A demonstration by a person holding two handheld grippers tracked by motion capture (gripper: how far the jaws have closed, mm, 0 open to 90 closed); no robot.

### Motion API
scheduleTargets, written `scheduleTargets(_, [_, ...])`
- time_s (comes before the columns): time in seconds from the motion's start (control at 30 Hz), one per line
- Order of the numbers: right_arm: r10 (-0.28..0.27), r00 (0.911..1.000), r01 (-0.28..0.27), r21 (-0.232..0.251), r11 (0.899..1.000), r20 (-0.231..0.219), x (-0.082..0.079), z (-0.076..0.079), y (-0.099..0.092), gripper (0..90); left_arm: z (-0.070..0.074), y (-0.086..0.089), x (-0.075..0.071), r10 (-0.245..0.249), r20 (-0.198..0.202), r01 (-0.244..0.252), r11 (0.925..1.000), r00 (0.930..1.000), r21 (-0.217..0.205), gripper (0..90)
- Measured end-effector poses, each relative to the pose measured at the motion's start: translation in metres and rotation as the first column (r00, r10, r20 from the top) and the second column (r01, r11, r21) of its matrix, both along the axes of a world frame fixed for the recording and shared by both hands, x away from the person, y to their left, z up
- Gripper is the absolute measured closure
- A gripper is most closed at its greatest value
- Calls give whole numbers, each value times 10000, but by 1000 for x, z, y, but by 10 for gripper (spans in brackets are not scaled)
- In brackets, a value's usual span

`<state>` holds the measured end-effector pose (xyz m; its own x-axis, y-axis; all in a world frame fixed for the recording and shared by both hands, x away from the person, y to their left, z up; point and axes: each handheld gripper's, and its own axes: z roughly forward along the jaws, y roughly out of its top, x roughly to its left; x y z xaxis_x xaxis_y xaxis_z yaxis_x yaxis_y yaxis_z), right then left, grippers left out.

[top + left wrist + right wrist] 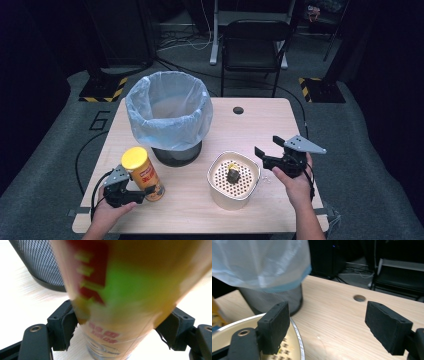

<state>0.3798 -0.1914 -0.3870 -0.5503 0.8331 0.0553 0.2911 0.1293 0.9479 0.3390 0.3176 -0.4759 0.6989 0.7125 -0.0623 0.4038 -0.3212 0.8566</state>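
An orange snack can [142, 172] with a yellow lid stands upright near the table's front left, beside the bin. My left gripper [150, 192] is shut on its lower part. In the left gripper view the can [120, 302] sits blurred between the two pads, which press on its sides. My right gripper [267, 145] hovers open just right of a white perforated pot [220, 165]; nothing is between its jaws in the right gripper view [332, 330]. A small dark lump with a yellow bit [233, 175] rests on the pot's perforated top.
A mesh waste bin [170, 115] lined with a pale blue bag stands at the table's back left, close behind the can and pot. A cable hole [238, 110] lies in the tabletop behind the pot. A black chair [252, 45] stands beyond the far edge.
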Motion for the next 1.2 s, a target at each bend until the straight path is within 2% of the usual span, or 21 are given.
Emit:
scheduleTargets(0.07, [-199, 9998, 199, -63, 9998, -55, 1, -3, -6, 204, 8, 0, -2, -25, -62, 26, 9998, 10000, 215, 240])
scheduleTargets(0.17, [-412, 9988, 410, -96, 9991, -281, 4, -11, -12, 205, 19, -1, -5, -40, -67, 40, 10000, 10000, 55, 240])
scheduleTargets(0.23, [-478, 9980, 476, -70, 9988, -418, 5, -15, -15, 214, 30, -2, -6, 13, 130, -14, 10000, 9999, 52, 240])
scheduleTargets(0.4, [-655, 9957, 650, -91, 9978, -662, 9, -25, -25, 227, 58, -4, -8, 42, 38, -42, 10000, 10000, 14, 240])
scheduleTargets(0.47, [-701, 9949, 695, -112, 9975, -730, 10, -28, -28, 229, 72, -5, -9, 41, -26, -41, 10000, 10000, -85, 240])
scheduleTargets(0.6, [-821, 9929, 816, -86, 9966, -864, 10, -33, -31, 230, 98, -8, -11, 11, 157, -13, 10000, 9999, 80, 240])
scheduleTargets(0.67, [-881, 9919, 875, -106, 9961, -918, 11, -35, -33, 230, 110, -9, -12, -31, 127, 31, 10000, 9999, -3, 240])
scheduleTargets(0.93, [-978, 9877, 966, -157, 9952, -1219, 13, -44, -35, 231, 180, -14, -9, -101, 315, 102, 9999, 9995, -43, 240])
scheduleTargets(1.07, [-1014, 9863, 1011, -85, 9948, -1304, 14, -47, -37, 232, 204, -15, -2, -71, 237, 72, 10000, 9997, -43, 240])
scheduleTargets(1.17, [-1004, 9837, 1051, 237, 9942, -1494, 15, -48, -40, 237, 219, -20, 2, -2, 250, -1, 9999, 9997, 109, 240])
scheduleTargets(1.2, [-1013, 9835, 1054, 198, 9942, -1497, 15, -49, -41, 238, 224, -22, 4, 9, 260, -12, 9999, 9997, 116, 240])
